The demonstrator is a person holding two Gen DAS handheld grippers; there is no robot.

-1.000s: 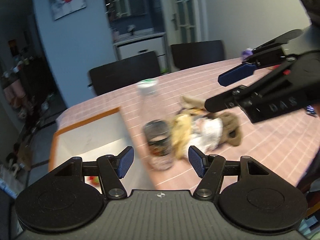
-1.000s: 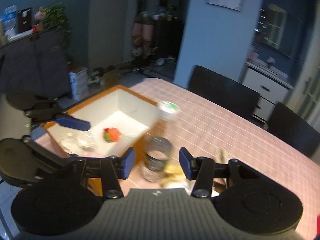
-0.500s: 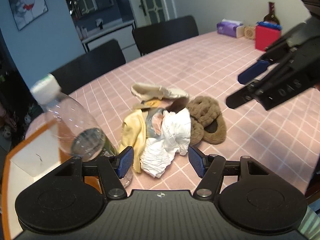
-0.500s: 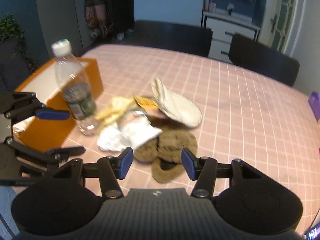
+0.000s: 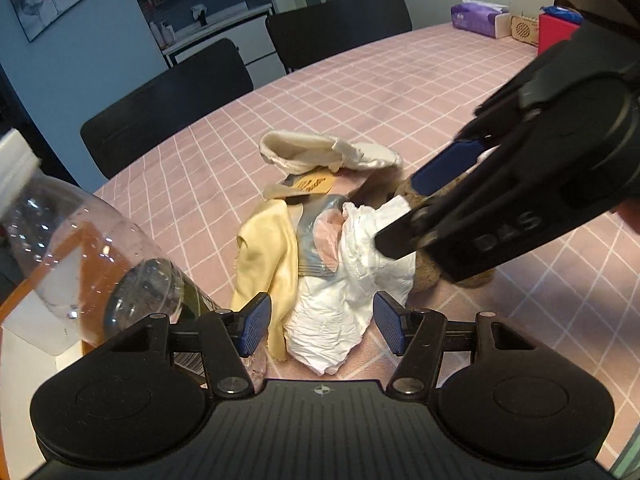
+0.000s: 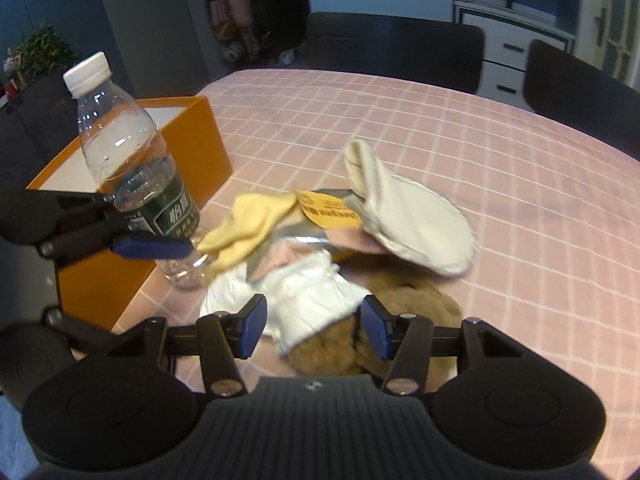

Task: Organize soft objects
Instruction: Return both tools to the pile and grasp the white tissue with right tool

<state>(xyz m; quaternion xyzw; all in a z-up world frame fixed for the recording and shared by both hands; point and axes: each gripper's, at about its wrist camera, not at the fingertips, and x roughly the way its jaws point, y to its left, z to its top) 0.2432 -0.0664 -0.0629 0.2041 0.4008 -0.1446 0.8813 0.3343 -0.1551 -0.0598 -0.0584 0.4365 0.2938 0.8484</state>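
Picking is the step in hand: both hand-held grippers, left (image 5: pixel 320 322) and right (image 6: pixel 310 326), gape empty at the pile of cloths (image 6: pixel 320 248) on the counter (image 6: pixel 520 160), so next one must close on the white cloth (image 5: pixel 352 272).

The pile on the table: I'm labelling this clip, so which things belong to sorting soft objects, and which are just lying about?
Belongs to the job:
white crumpled cloth
yellow cloth
cream slipper
brown plush slipper
orange box

Just lying about:
water bottle
tissue pack
red box

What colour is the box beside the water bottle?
The box is orange outside and white inside; the right wrist view shows it best, just behind the water bottle.
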